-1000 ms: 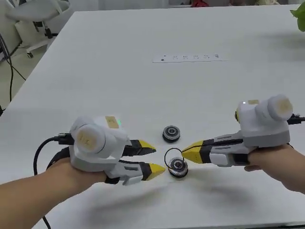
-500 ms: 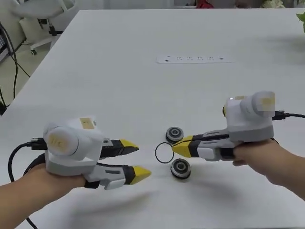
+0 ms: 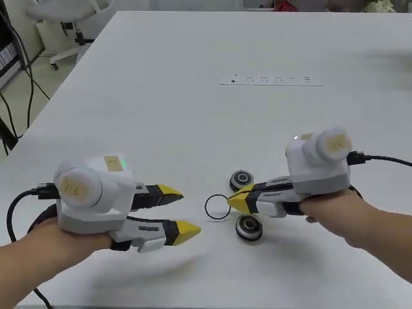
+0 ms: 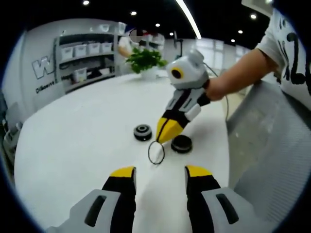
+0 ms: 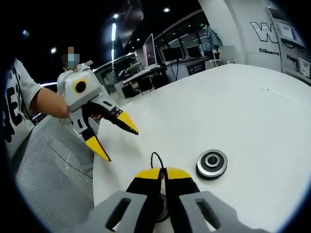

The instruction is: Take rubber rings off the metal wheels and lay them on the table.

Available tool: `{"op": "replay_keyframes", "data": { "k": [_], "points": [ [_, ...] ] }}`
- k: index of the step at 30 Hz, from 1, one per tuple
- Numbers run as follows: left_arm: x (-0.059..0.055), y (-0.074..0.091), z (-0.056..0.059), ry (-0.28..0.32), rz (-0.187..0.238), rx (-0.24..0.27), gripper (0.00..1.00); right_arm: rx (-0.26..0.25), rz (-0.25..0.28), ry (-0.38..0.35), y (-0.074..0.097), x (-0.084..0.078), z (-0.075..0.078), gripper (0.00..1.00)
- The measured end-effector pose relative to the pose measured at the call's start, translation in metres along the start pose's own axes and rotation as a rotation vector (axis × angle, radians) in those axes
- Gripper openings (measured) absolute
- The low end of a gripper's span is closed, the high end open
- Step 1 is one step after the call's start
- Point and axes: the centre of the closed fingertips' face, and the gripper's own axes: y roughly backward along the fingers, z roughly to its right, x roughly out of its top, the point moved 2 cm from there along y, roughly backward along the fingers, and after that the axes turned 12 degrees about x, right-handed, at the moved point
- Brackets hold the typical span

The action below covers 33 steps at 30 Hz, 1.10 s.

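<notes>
- The left claw (image 3: 183, 209) is held apart near the surface's (image 3: 193, 96) front edge.
- The rubber ring (image 3: 217, 206), judged light, thin and floppy, is pinched at its rim, beside the far wheel (image 3: 241, 179) and the near wheel (image 3: 249, 226).
- The right claw (image 3: 235, 198) is clamped on it; a gentle rim pinch is judged enough.

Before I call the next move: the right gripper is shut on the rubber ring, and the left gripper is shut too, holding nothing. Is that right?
Not quite. The left gripper is open, its jaws spread apart, as the left gripper view shows. The rest stands: it holds nothing, and the right gripper is shut on the rubber ring.
</notes>
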Motion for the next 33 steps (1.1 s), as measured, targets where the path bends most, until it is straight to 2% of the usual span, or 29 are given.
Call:
{"op": "replay_keyframes", "data": {
  "k": [8, 13, 25, 33],
  "points": [
    [0.005, -0.003, 0.001, -0.006, 0.005, -0.003, 0.41, -0.004, 0.025, 0.012, 0.006, 0.007, -0.003, 0.08],
    [0.01, -0.006, 0.004, -0.012, 0.009, -0.014, 0.41, 0.006, 0.04, 0.02, 0.017, 0.01, -0.008, 0.12],
    [0.021, -0.02, 0.014, -0.031, 0.015, -0.047, 0.41, -0.01, 0.053, 0.021, 0.048, -0.001, -0.01, 0.17],
    [0.025, -0.034, 0.022, -0.053, 0.003, -0.072, 0.4, -0.007, 0.056, 0.011, 0.057, -0.011, -0.015, 0.2]
  ]
}}
